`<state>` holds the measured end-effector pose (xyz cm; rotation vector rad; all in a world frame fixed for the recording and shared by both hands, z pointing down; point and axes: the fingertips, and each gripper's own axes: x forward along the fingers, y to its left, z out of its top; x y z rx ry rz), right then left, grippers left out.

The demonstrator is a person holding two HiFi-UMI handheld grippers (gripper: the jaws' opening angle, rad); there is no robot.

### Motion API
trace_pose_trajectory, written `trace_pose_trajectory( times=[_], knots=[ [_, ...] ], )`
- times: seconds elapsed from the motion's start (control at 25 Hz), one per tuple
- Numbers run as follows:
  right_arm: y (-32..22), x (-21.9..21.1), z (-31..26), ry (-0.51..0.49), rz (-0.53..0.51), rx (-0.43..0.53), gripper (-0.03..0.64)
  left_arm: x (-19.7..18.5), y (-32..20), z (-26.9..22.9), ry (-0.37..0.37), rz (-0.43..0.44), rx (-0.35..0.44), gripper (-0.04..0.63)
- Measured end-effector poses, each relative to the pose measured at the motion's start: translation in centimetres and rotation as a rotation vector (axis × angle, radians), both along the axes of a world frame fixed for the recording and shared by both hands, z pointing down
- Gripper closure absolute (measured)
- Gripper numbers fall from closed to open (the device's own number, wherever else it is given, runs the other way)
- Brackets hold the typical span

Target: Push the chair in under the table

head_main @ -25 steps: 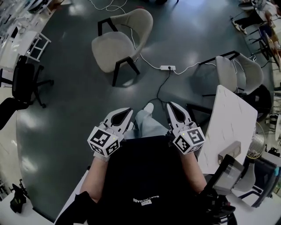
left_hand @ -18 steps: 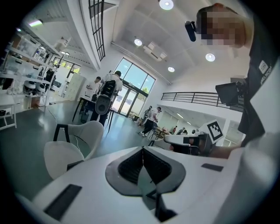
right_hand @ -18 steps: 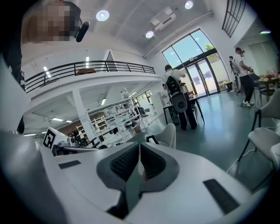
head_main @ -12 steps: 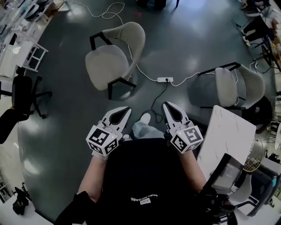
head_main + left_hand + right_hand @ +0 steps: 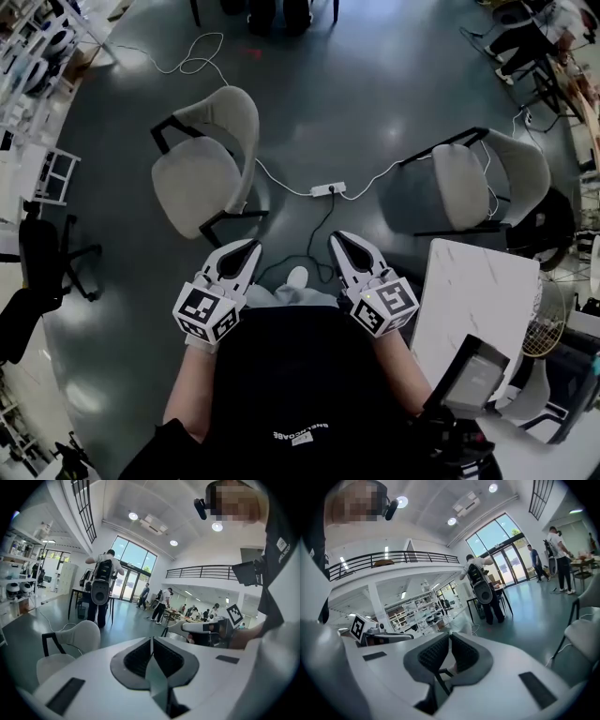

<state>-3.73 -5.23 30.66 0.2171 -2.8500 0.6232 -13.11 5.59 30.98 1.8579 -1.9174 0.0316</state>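
Two beige chairs with black legs stand on the dark floor ahead: one at the left [image 5: 199, 167], one at the right [image 5: 466, 183] just beyond the far corner of the white marble table [image 5: 473, 295]. My left gripper [image 5: 250, 247] and right gripper [image 5: 337, 239] are held side by side in front of the person's body, both shut and empty, well short of either chair. In the left gripper view the shut jaws [image 5: 151, 640] point past the left chair [image 5: 70, 641]. Beyond the right gripper's shut jaws [image 5: 448, 636], a chair [image 5: 583, 637] shows at the right edge.
A white power strip [image 5: 328, 189] and its cables lie on the floor between the chairs. A black office chair [image 5: 42, 258] stands far left, shelving beyond it. A dark device [image 5: 469, 375] sits on the table's near end. A person with a backpack [image 5: 103, 585] stands ahead.
The person has walked forward: both chairs and the power strip have slid down and leftwards in the head view and lie closer. Both grippers came along, still shut.
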Motion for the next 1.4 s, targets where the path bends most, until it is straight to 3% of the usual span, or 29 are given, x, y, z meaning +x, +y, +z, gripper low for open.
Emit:
trace_pose_trajectory(
  times=[0.28, 0.64, 0.92, 1.04, 1.4],
  knots=[
    [-3.1, 0.1, 0.7, 0.025, 0.085, -0.009, 0.603, -2.9, -4.4, 0.3, -0.028, 0.07, -0.004, 0.588],
    [-5.9, -2.2, 1.1, 0.077, 0.231, -0.017, 0.603, -10.2, -9.2, 2.6, -0.096, 0.192, -0.071, 0.583],
    [-6.3, -3.6, 2.1, 0.132, 0.352, -0.032, 0.603, -16.0, -12.2, 6.5, -0.148, 0.281, -0.15, 0.504],
    [-6.3, -4.1, 2.6, 0.151, 0.402, -0.043, 0.603, -17.9, -13.6, 8.2, -0.202, 0.338, -0.181, 0.478],
    [-5.6, -5.2, 3.9, 0.204, 0.523, -0.086, 0.602, -23.5, -18.7, 13.6, -0.355, 0.618, -0.265, 0.364]
  ],
)
